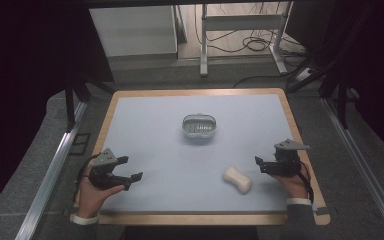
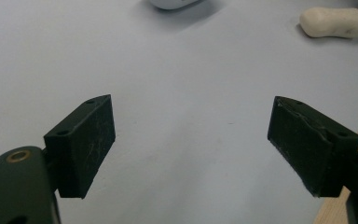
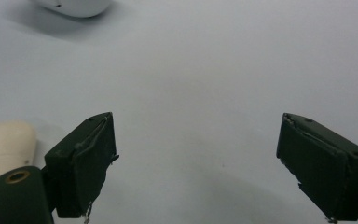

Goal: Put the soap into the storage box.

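left gripper rests at the near left part of the table, held in the person's left hand. its fingers stand well apart with nothing between them; bare pale-blue surface shows in the gap in the left gripper view. the gripper points toward the middle of the table.

grey oval dish sits at the centre of the table, somewhat toward the far side, upright, with a ribbed insert visible inside. it stands well apart from both grippers. its near edge appears at the top of the left gripper view and at the upper left of the right gripper view.

cream-coloured soap bar, waisted in shape, lies flat on the table nearer than the dish and to its right. it lies between the two grippers, clearly closer to the right one and not touching it. in the left gripper view it shows at the upper right; in the right gripper view one end shows at the left edge, just beside the left-hand finger, outside the gap.

right gripper is held in the person's right hand at the near right part of the table, close to the wooden edge. its fingers stand wide apart, holding nothing.
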### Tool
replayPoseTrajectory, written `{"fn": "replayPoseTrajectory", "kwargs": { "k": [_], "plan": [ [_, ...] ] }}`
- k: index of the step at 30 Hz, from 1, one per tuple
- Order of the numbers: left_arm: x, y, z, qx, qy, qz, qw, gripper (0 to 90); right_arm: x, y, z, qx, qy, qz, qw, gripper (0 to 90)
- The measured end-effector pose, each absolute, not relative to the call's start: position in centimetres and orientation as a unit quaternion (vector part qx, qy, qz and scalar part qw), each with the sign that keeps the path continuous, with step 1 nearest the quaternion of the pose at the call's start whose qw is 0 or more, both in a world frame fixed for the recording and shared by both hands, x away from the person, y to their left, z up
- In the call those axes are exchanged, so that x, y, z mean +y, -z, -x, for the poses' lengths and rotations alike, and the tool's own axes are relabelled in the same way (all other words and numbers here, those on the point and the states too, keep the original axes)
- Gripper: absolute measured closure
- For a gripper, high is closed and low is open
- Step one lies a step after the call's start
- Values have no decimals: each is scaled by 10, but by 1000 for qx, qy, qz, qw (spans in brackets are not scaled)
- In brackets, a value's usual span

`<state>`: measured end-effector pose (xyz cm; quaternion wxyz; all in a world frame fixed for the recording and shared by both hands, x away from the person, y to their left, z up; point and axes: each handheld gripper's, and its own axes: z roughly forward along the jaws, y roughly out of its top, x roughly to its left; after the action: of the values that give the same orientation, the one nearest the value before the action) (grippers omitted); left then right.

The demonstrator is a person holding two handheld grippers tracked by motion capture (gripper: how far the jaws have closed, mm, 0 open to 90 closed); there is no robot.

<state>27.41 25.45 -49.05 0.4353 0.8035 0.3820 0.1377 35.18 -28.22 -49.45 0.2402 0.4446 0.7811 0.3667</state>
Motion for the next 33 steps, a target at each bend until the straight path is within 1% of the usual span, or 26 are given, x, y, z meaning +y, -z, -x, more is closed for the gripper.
{"fn": "replayPoseTrajectory", "kwargs": {
  "k": [14, 23, 33],
  "plan": [
    [257, 494, -276, 387, -135, -803, 433, 155, -286, 487, -350, 779, -365, -453, 231, 146],
    [263, 491, -273, 396, -143, -796, 436, 157, -287, 483, -354, 785, -359, -454, 219, 147],
    [257, 495, -276, 395, -141, -802, 426, 155, -283, 473, -361, 802, -337, -447, 208, 147]
  ]
}}
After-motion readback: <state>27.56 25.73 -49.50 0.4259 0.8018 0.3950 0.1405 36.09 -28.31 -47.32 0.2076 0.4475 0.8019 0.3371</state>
